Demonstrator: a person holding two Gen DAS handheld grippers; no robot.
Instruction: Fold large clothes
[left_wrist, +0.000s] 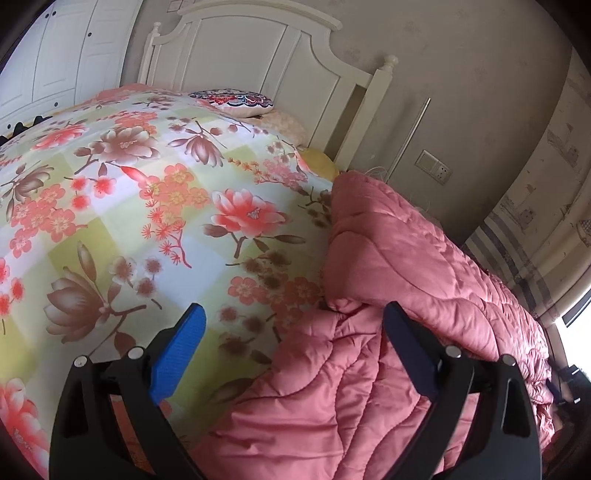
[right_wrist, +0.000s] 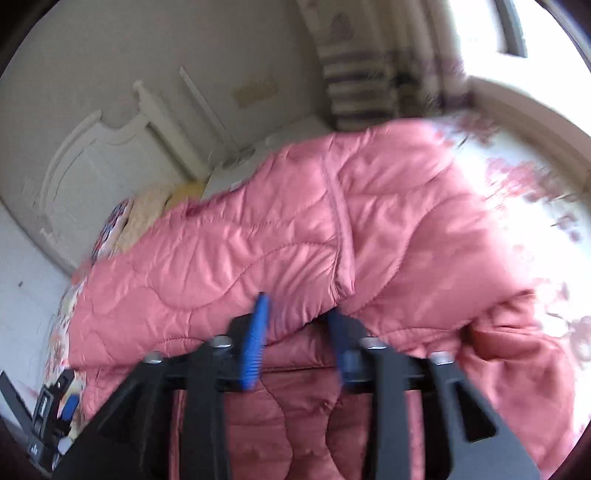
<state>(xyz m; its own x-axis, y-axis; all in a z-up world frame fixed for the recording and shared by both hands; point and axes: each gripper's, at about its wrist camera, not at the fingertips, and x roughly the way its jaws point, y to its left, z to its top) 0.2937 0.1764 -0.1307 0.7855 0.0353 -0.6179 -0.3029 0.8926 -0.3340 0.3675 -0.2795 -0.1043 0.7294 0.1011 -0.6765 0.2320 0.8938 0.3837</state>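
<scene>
A pink quilted coat (left_wrist: 399, 280) lies bunched along the right side of a bed, on a floral bedspread (left_wrist: 147, 192). My left gripper (left_wrist: 293, 310) hovers over the coat's left edge where it meets the bedspread; its jaws stand wide open and nothing is between them. The right wrist view is blurred. There the coat (right_wrist: 295, 229) fills the middle, with a folded upper layer over a lower one. My right gripper (right_wrist: 297, 306) is at that fold's near edge, jaws partly apart with pink fabric in the gap and no pad visibly pressing on it.
A white headboard (left_wrist: 266, 55) and pillows (left_wrist: 236, 99) are at the bed's far end. A wall with a socket (left_wrist: 434, 166) and a striped curtain (left_wrist: 517, 266) run along the right. A bright window (right_wrist: 491, 33) is beyond the coat. White wardrobe doors (left_wrist: 55, 66) stand at the left.
</scene>
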